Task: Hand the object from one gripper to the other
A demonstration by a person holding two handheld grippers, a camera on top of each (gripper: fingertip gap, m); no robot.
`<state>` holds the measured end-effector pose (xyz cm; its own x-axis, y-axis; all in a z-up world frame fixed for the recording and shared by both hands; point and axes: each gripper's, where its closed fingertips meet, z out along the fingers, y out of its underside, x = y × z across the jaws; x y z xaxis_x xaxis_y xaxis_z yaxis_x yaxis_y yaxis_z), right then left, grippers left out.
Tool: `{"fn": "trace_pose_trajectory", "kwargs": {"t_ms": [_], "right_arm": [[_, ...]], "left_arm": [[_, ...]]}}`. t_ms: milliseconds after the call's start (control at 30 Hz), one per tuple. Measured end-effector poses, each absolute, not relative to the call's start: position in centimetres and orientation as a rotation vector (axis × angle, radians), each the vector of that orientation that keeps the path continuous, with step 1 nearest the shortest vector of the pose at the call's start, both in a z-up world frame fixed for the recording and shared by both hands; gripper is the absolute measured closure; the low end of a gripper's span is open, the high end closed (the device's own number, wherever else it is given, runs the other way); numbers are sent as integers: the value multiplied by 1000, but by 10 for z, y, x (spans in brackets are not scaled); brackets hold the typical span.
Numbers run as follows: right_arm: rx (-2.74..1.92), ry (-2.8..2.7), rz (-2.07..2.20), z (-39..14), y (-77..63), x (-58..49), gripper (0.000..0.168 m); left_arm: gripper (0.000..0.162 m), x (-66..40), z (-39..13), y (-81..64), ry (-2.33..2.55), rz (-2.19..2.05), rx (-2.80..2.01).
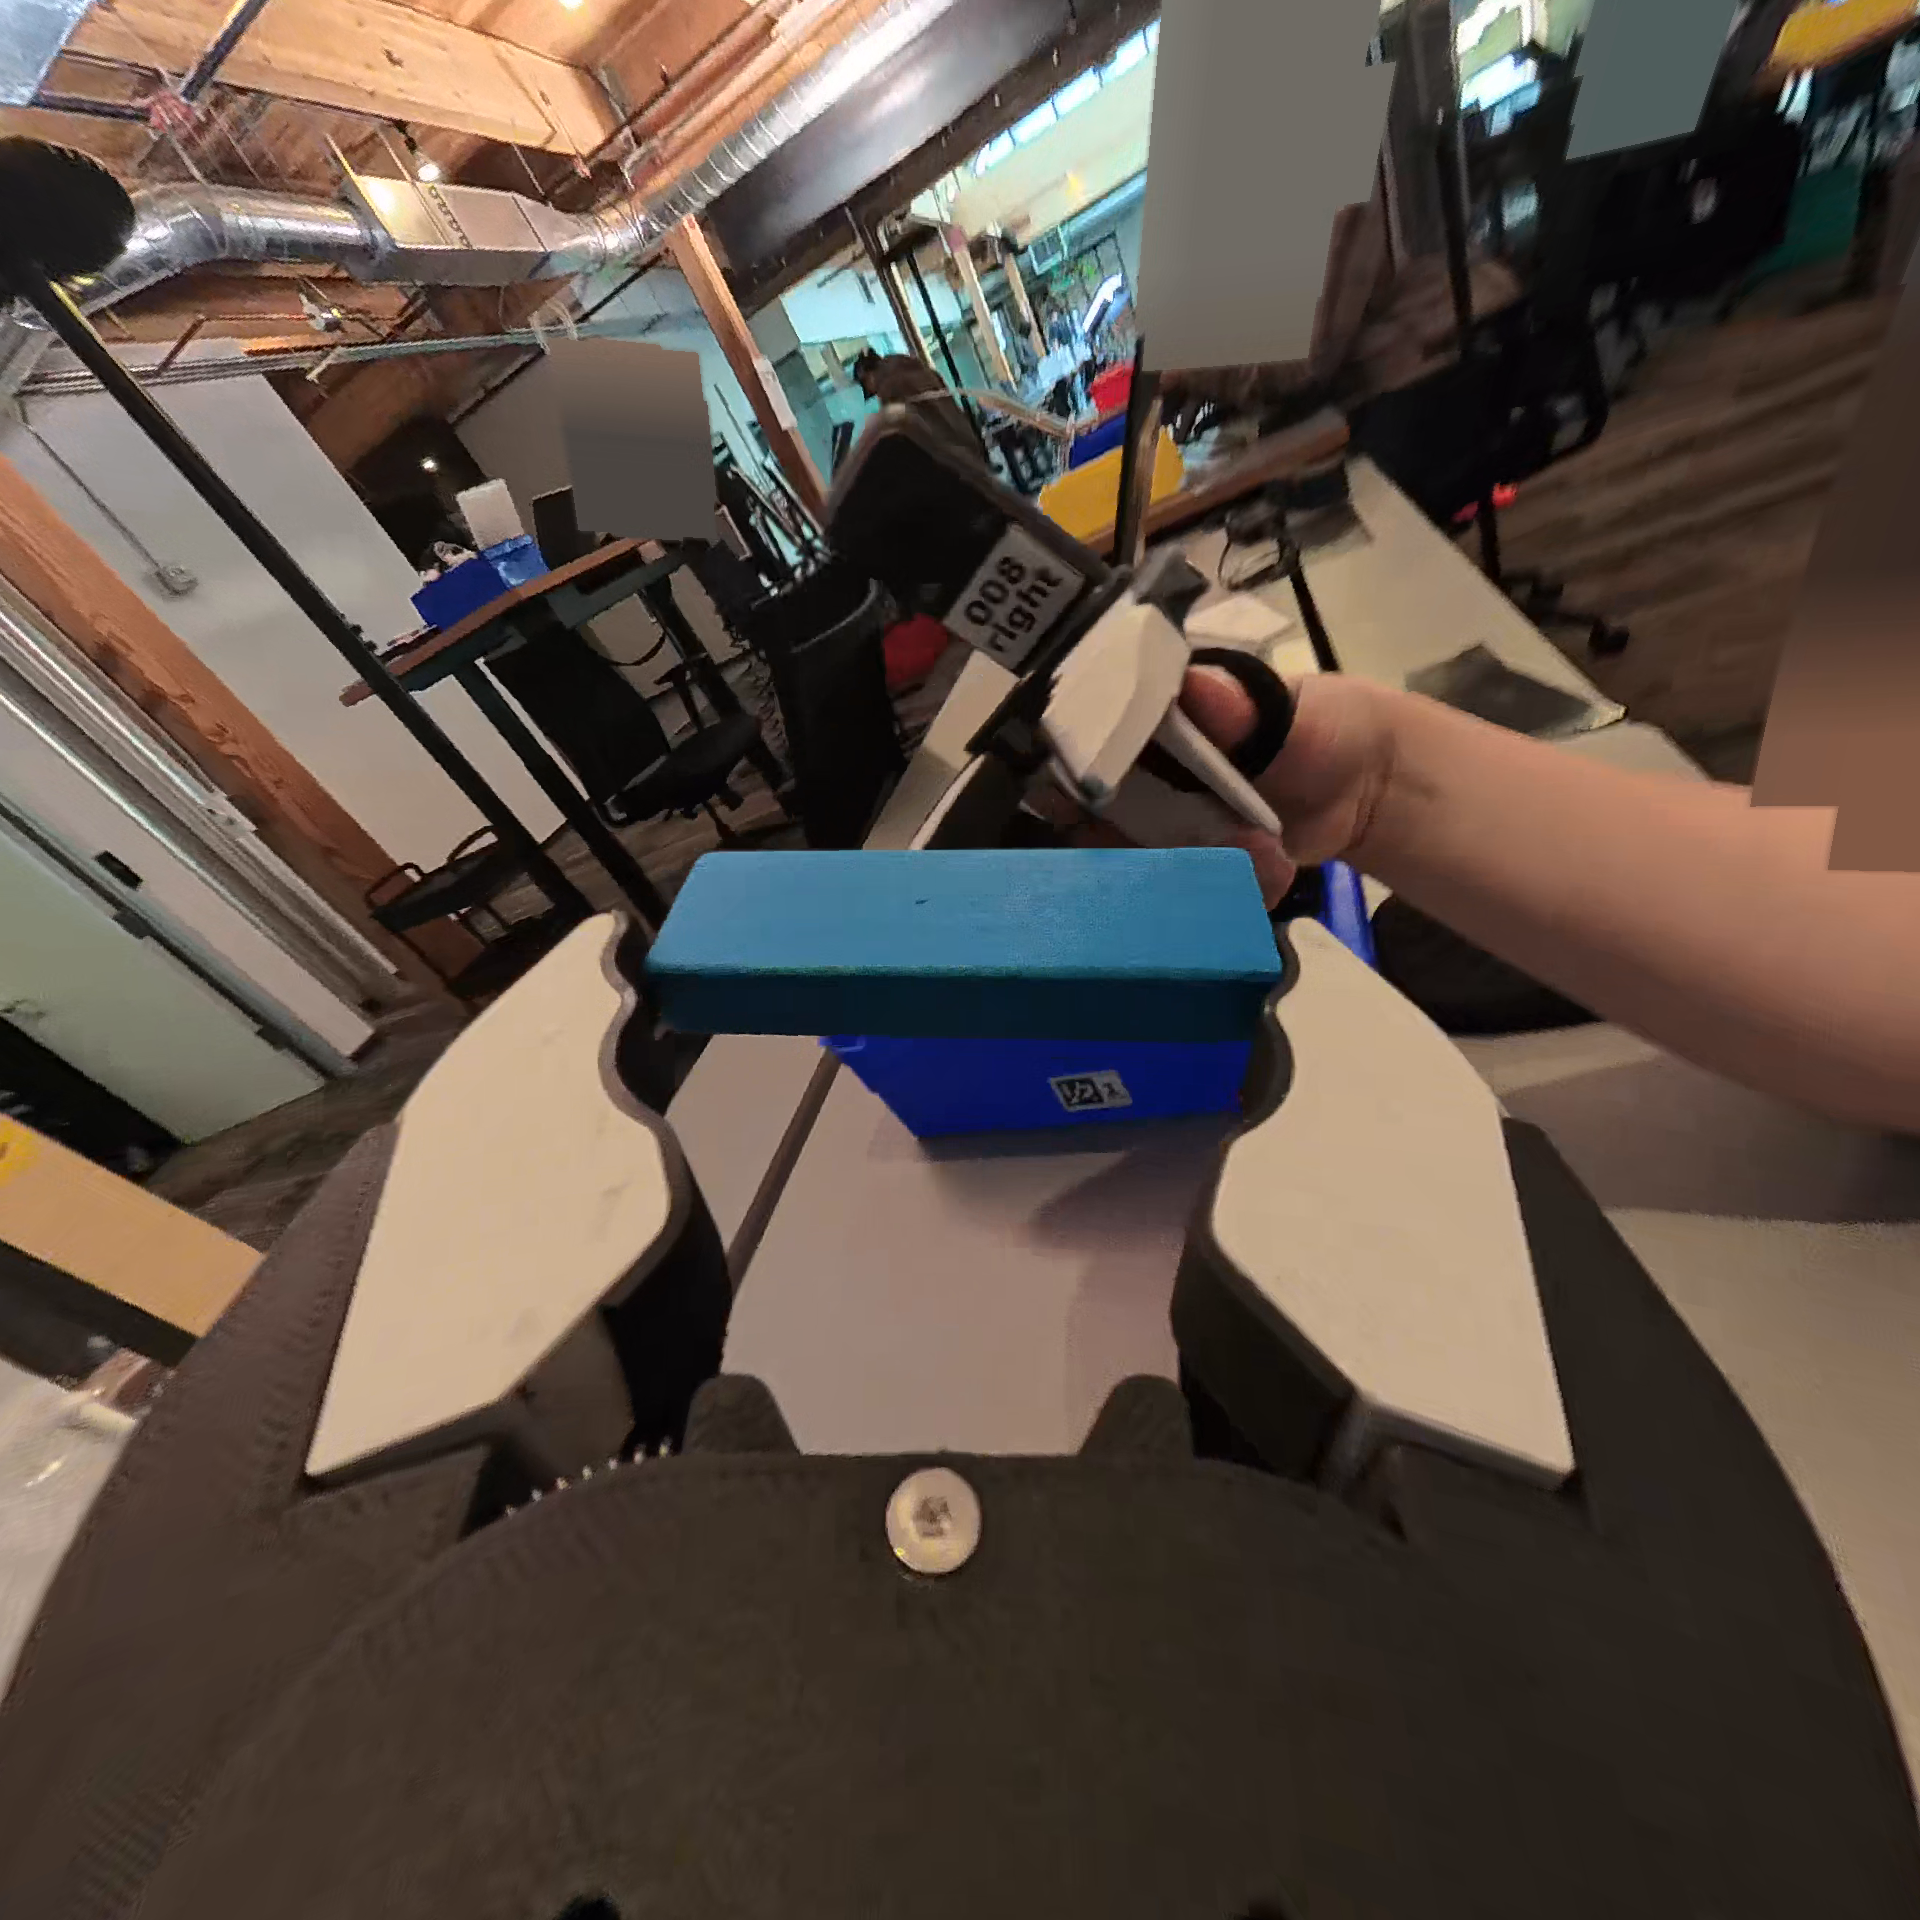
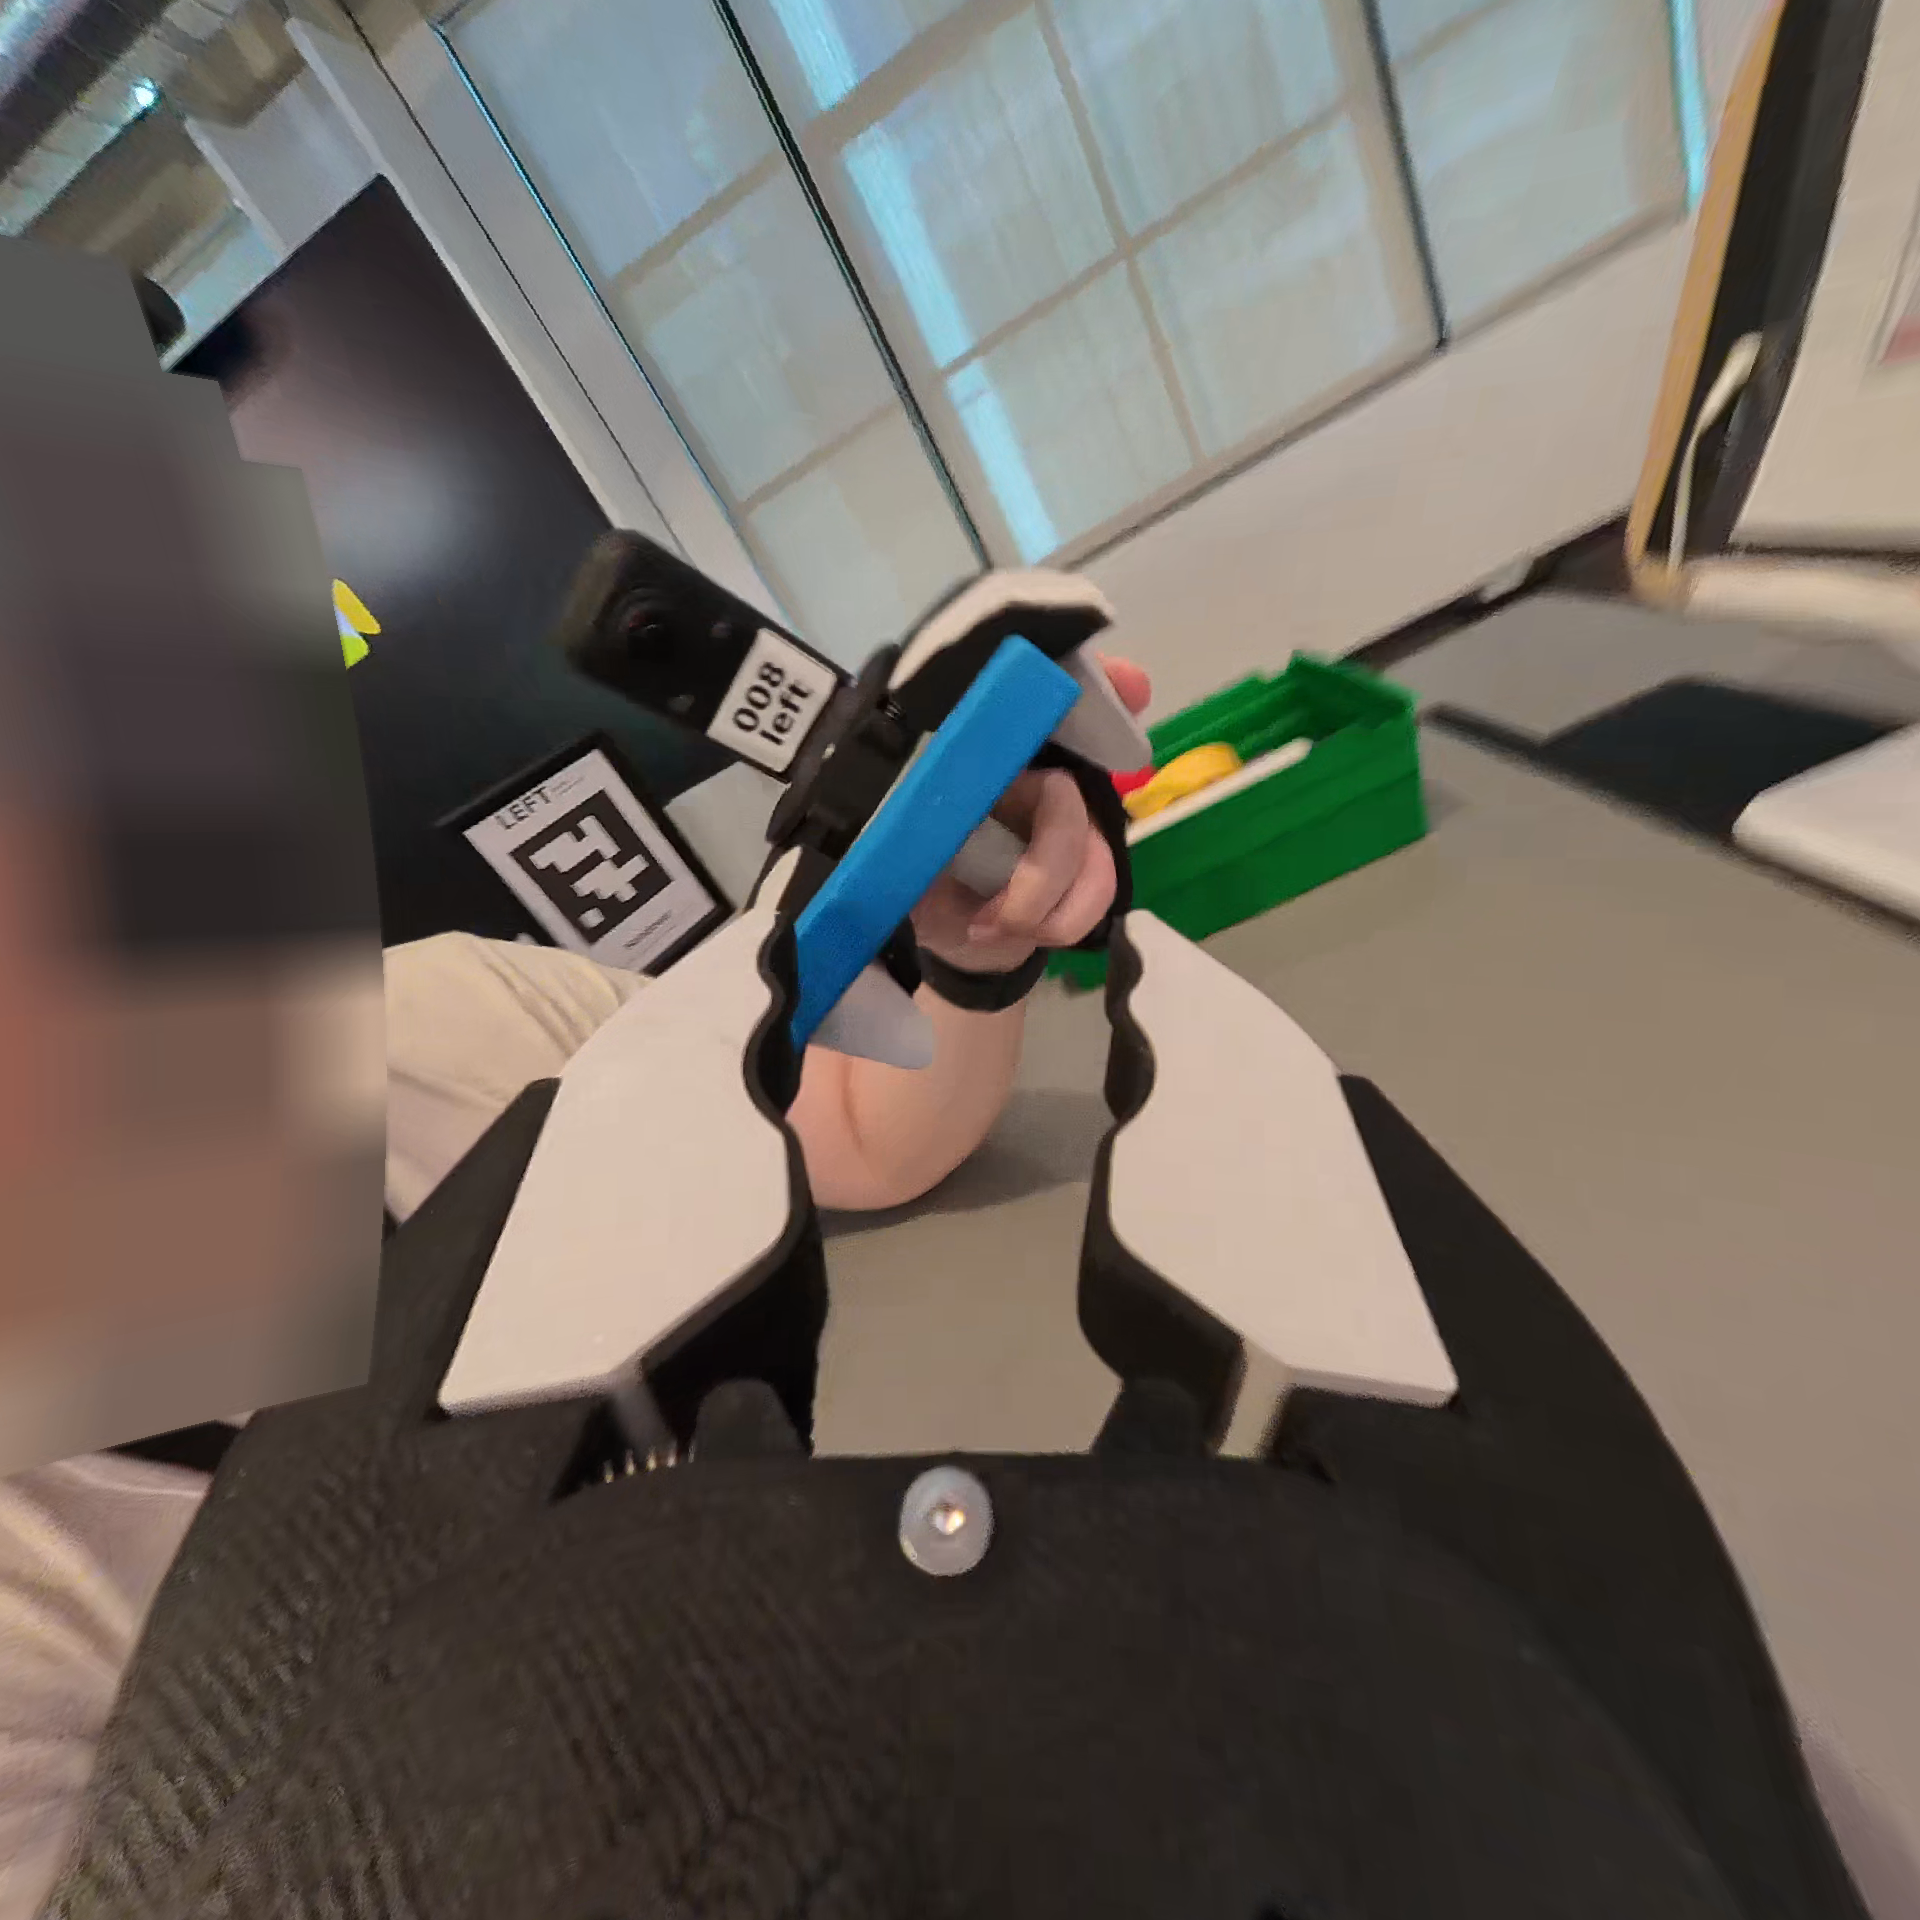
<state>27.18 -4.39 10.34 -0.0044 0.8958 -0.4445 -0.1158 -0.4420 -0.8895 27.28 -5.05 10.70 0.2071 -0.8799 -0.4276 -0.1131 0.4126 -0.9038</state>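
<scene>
My left gripper (image 1: 958, 961) is shut on a flat blue block (image 1: 956, 914) and holds it crosswise between its fingertips, above the table. Behind the block, a hand holds the right gripper (image 1: 1101, 686); its fingertips are hidden by the block. In the right wrist view, my right gripper (image 2: 951, 966) is open and empty. The blue block (image 2: 935, 810) hangs tilted just beyond it, clamped end to end by the left gripper's fingers (image 2: 1013, 608). The block's lower end sits close to my right gripper's left fingertip; I cannot tell whether they touch.
A blue bin (image 1: 1039, 1091) stands on the grey table (image 1: 935, 1299) under the block. A green bin (image 2: 1278, 810) with yellow and red things stands farther back on the table (image 2: 1507, 1091). A framed marker card (image 2: 592, 852) stands at the left.
</scene>
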Motion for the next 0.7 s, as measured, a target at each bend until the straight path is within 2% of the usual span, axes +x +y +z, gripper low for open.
{"fn": "trace_pose_trajectory", "kwargs": {"t_ms": [33,100,233,300,467,600,700], "right_arm": [[-1376,-856,1488,112,-43,277,110],[-1235,-899,1184,121,-39,285,110],[-898,-1036,211,124,-40,283,112],[-770,-1138,-67,120,-52,266,121],[-613,-1233,-348,116,-67,234,124],[-593,-1300,-454,105,-65,229,148],[-668,-1291,-370,104,-62,227,150]], "left_arm": [[53,268,113,-50,1234,-736,-1033],[53,259,123,-51,1200,-851,-1047],[53,254,121,-56,1223,-1063,-1148],[53,256,114,-54,1240,-1088,-1208],[53,263,94,-48,1275,-1112,-1336],[53,266,89,-48,1278,-1196,-1389],[53,262,88,-47,1287,-1254,-1404]]}}
